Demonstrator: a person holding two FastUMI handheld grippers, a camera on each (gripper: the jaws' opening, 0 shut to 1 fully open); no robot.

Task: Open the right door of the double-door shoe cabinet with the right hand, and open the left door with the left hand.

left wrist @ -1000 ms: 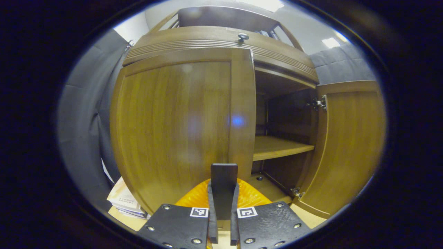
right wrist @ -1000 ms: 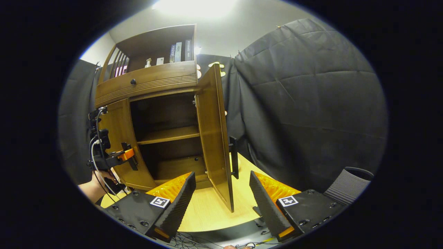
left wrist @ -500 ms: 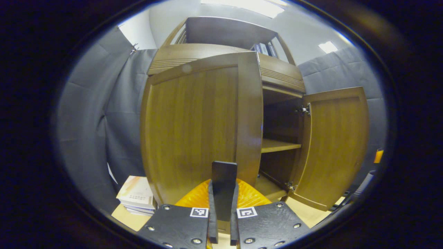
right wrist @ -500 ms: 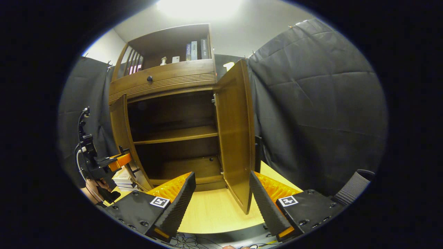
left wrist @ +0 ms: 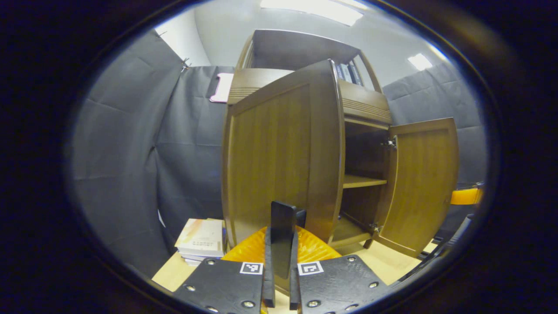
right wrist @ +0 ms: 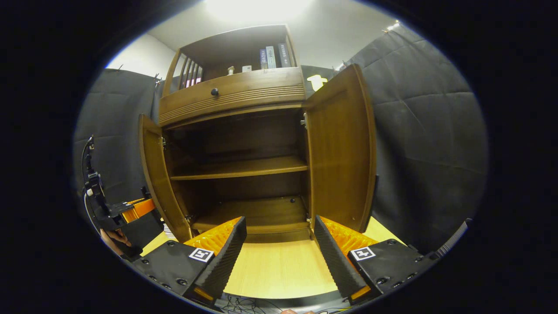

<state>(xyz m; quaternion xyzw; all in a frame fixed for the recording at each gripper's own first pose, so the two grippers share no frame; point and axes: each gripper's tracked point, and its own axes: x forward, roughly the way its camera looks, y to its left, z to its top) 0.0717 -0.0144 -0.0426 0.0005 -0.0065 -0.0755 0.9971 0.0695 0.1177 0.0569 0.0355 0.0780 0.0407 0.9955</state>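
Black-cloth booth, shoe cabinet (right wrist: 235,100) on worktop (right wrist: 270,270). Left gripper (left wrist: 281,244) fingers clamp left door (left wrist: 279,152) upright handle (left wrist: 282,226); right gripper (right wrist: 279,244) gapes empty before swung-out right door (right wrist: 342,148).

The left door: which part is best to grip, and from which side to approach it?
Grip the left door by its upright dark handle, near the free edge, low down. Approach from its front face with a finger on each side, as the left gripper does.

Each gripper (right wrist: 277,246) carries black bolted plates with silver screws, square black-and-white markers and ribbed orange shells; the left gripper (right wrist: 130,211) trails black cables.
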